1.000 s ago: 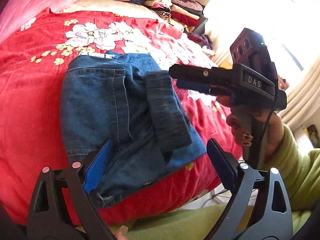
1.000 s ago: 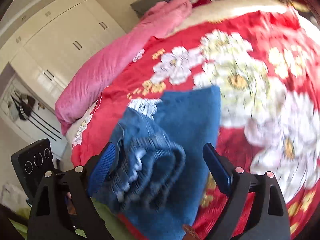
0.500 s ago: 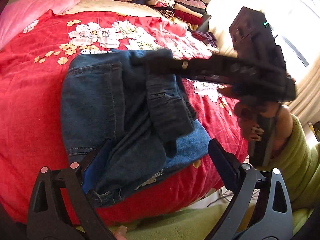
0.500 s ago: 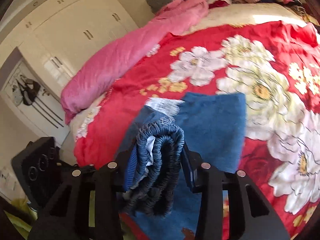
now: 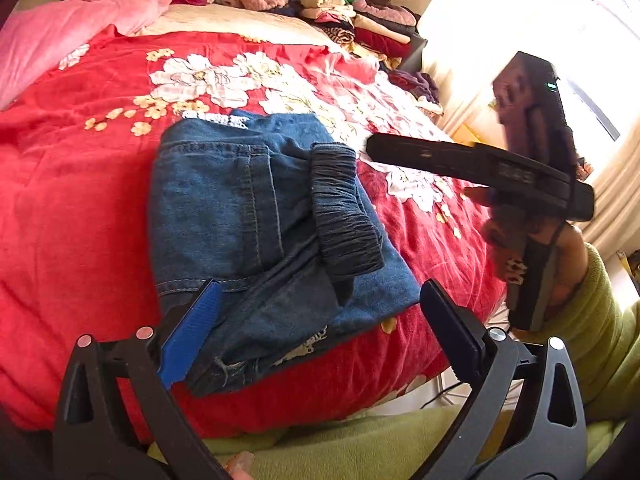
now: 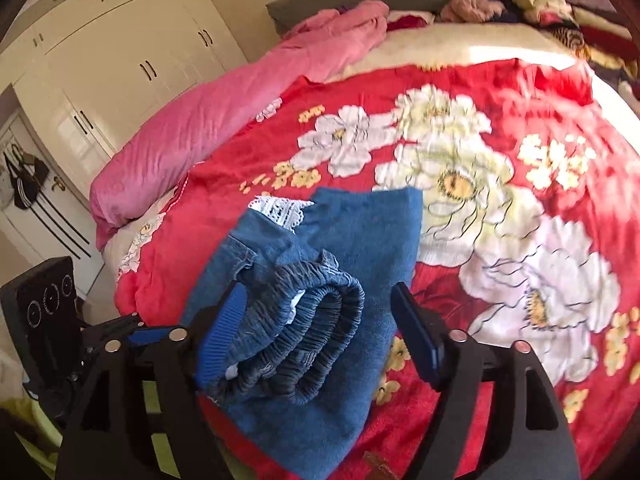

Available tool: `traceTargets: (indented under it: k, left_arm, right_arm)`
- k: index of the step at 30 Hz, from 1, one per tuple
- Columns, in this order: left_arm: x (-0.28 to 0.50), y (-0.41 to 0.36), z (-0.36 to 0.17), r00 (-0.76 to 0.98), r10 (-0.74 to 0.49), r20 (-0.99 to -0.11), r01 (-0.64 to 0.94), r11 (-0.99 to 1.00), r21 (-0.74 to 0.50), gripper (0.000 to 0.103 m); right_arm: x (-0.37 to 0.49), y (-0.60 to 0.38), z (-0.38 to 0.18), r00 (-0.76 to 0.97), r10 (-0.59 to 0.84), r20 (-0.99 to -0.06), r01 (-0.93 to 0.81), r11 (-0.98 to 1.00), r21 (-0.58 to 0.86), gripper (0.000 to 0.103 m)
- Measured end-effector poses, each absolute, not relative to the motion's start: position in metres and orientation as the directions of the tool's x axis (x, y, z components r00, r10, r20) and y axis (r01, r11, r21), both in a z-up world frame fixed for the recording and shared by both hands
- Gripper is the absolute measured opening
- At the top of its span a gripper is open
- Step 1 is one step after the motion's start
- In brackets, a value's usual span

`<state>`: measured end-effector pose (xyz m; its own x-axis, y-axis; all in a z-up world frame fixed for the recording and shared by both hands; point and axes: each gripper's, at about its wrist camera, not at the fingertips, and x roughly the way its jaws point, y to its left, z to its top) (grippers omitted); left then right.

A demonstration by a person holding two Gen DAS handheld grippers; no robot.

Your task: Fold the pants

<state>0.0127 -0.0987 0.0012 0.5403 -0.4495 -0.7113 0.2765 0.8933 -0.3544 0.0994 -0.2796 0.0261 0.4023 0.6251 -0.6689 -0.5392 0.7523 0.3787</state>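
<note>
Folded blue denim pants lie on the red flowered bedspread near its front edge, with the dark gathered waistband on top at the right. My left gripper is open, its jaws wide over the near edge of the pants. My right gripper is open, with the bunched waistband lying between the jaws; the pants spread beyond it. In the left wrist view the right gripper shows just right of the waistband.
A pink quilt lies along the bed's far left side. A stack of folded clothes sits at the back right. White wardrobes stand beyond the bed. A bright window is at the right.
My right gripper was shut on the waistband half a second ago; it has opened and drawn back to the right. The pants now lie flatter. My left gripper stayed open.
</note>
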Motion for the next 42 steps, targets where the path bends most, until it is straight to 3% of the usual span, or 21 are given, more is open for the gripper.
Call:
traceTargets:
  k: [8, 20, 22, 23, 24, 27, 33, 42]
  left_arm:
    - [0.008, -0.087, 0.014, 0.582, -0.408, -0.703, 0.239, 0.913, -0.331, 0.093]
    - [0.014, -0.022, 0.025, 0.664, -0.279, -0.693, 0.068, 0.946, -0.316, 0.093]
    - [0.021, -0.019, 0.025, 0.660, -0.265, -0.703, 0.060, 0.951, -0.302, 0.084]
    - [0.026, -0.019, 0.024, 0.652, -0.268, -0.710, 0.063, 0.951, -0.301, 0.073]
    - [0.031, -0.019, 0.024, 0.645, -0.277, -0.712, 0.069, 0.949, -0.307, 0.061]
    - [0.051, -0.030, 0.021, 0.599, -0.318, -0.734, 0.116, 0.942, -0.314, 0.044]
    - [0.091, -0.053, 0.008, 0.533, -0.320, -0.783, 0.165, 0.947, -0.275, 0.043]
    - [0.106, -0.059, -0.013, 0.498, -0.308, -0.811, 0.164, 0.951, -0.261, 0.042]
  right_arm:
    - [0.063, -0.292, 0.058, 0.492, 0.601, -0.630, -0.619, 0.750, 0.232, 0.088]
    - [0.002, -0.273, 0.062, 0.453, 0.644, -0.617, -0.781, 0.620, 0.075, 0.088]
    - [-0.004, -0.260, 0.056, 0.426, 0.642, -0.637, -0.811, 0.584, 0.046, 0.087]
    - [-0.008, -0.254, 0.054, 0.415, 0.643, -0.644, -0.824, 0.565, 0.034, 0.087]
    - [-0.012, -0.246, 0.051, 0.403, 0.645, -0.650, -0.840, 0.542, 0.018, 0.085]
    - [-0.020, -0.225, 0.044, 0.365, 0.650, -0.666, -0.875, 0.483, -0.008, 0.072]
    - [-0.027, -0.183, 0.025, 0.308, 0.628, -0.715, -0.930, 0.358, -0.086, 0.041]
    - [-0.015, -0.143, -0.004, 0.265, 0.578, -0.772, -0.956, 0.265, -0.130, 0.036]
